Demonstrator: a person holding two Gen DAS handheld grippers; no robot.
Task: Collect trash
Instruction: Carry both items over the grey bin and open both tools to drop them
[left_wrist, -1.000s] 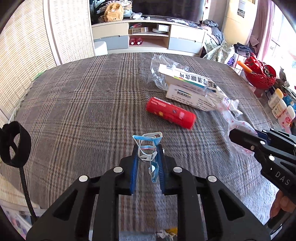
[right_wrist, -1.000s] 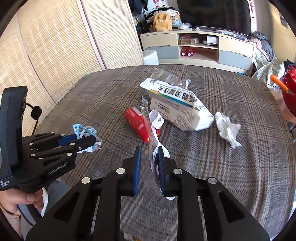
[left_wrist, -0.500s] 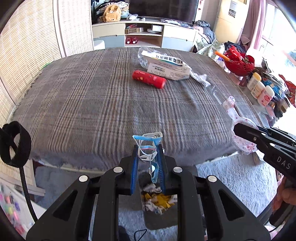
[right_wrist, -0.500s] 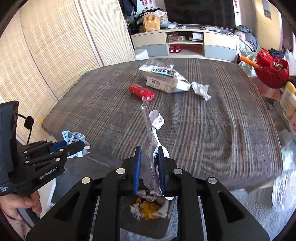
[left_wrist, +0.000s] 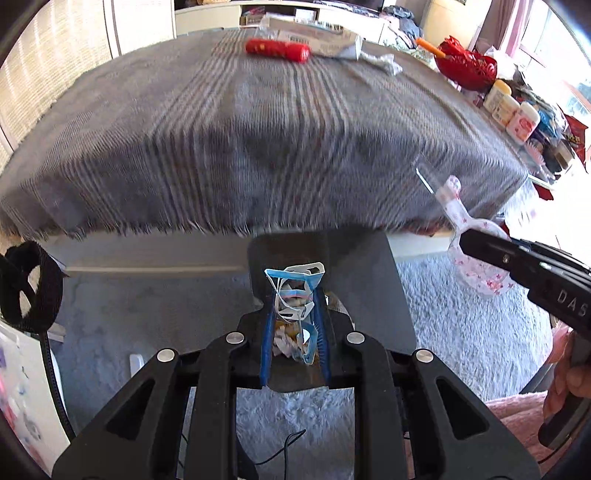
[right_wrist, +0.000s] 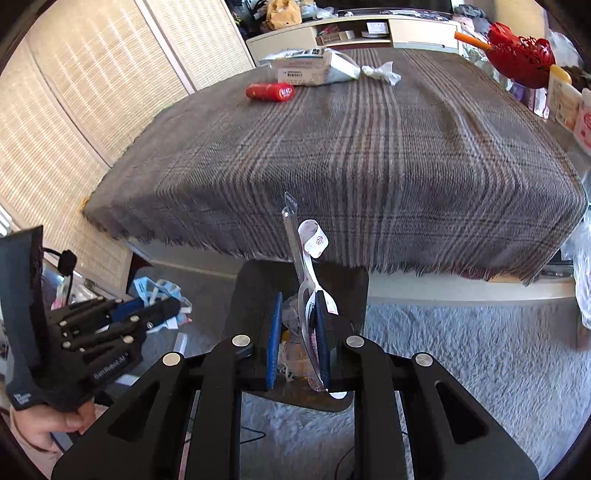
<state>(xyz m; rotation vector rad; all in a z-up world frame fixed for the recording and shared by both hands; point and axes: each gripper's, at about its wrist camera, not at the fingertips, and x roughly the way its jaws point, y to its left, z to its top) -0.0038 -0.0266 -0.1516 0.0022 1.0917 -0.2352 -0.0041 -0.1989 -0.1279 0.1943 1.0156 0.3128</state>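
I'm holding both tongs over the dark bin on the carpet — left tongs pinching the blue-and-white wrapper right above its opening, right tongs clamping the clear plastic strip, long axis pointing up and away. A second ago both were hanging over the bed; now they're off its edge — red tube and white packet still lying there.

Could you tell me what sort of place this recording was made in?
Most likely a lived-in room in a home, perhaps a bedroom: a bed-like surface under a plaid blanket, a low shelving unit against the far wall, and shaggy carpet with a dark trash bin on it.
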